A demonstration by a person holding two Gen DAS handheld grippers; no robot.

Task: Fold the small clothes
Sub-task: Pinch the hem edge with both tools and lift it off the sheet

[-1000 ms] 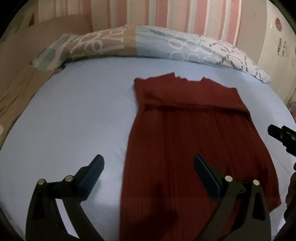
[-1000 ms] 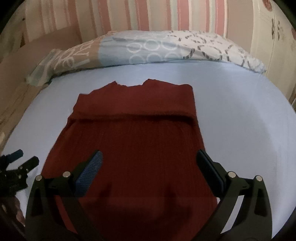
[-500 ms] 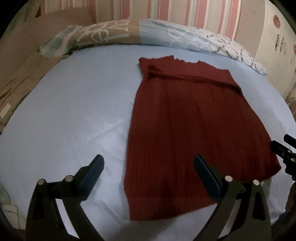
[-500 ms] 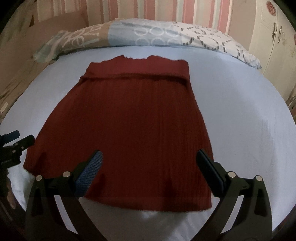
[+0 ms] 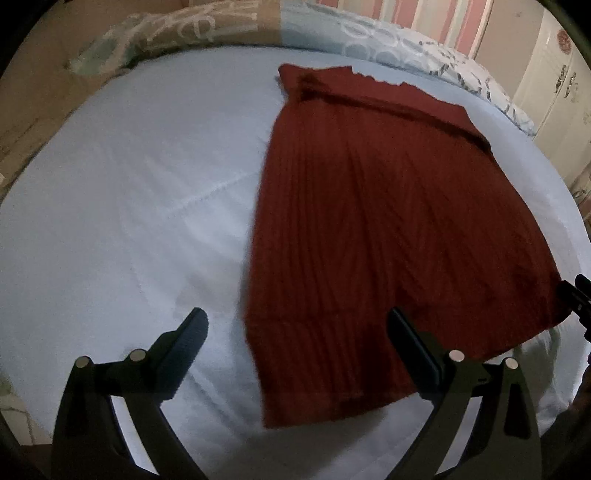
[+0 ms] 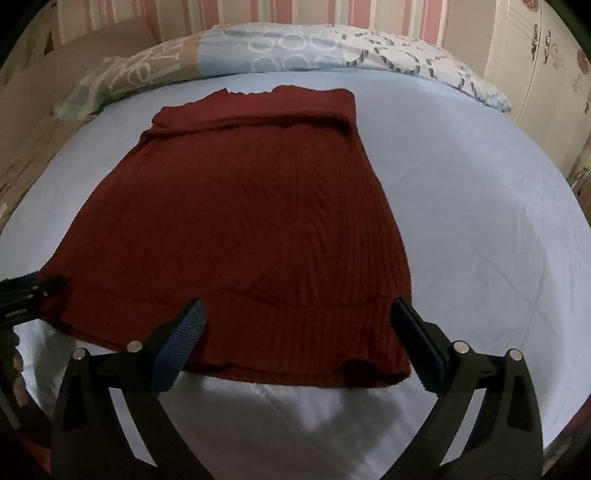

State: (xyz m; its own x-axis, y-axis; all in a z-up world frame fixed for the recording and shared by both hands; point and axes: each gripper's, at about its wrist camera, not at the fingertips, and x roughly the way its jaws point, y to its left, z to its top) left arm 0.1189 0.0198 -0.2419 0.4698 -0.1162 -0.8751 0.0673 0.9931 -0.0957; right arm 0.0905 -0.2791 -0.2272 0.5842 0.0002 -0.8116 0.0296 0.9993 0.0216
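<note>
A dark red ribbed knit garment (image 6: 255, 229) is being shown lying flat on a pale blue bed sheet (image 6: 480, 229), its far end turned over into a narrow folded band (image 6: 258, 110) and its ribbed hem (image 6: 295, 332) lying nearest the cameras. A long pillow patterned in beige, light blue and white with circle motifs (image 6: 295, 51) is being seen across the head of the bed, beyond the garment, with a pink-and-cream striped wall (image 6: 258, 11) behind it and a cream cabinet with small metal handles (image 6: 546, 74) to the right. The right gripper (image 6: 297, 336) is being held just above the hem, its jaws spread wide and nothing being pinched between them; one blue textured pad (image 6: 181, 343) is being seen over the hem and the other pad (image 6: 417, 343) beside the garment's near right corner. The left gripper (image 5: 295, 343) is likewise being held with its jaws spread wide and empty, straddling the garment's near left corner: one pad (image 5: 184, 350) is being seen over bare sheet, the other (image 5: 413, 354) over the red fabric. In each wrist view the tip of the opposite gripper is being glimpsed at the frame edge, beside the garment's near corner, though contact cannot be told.
</note>
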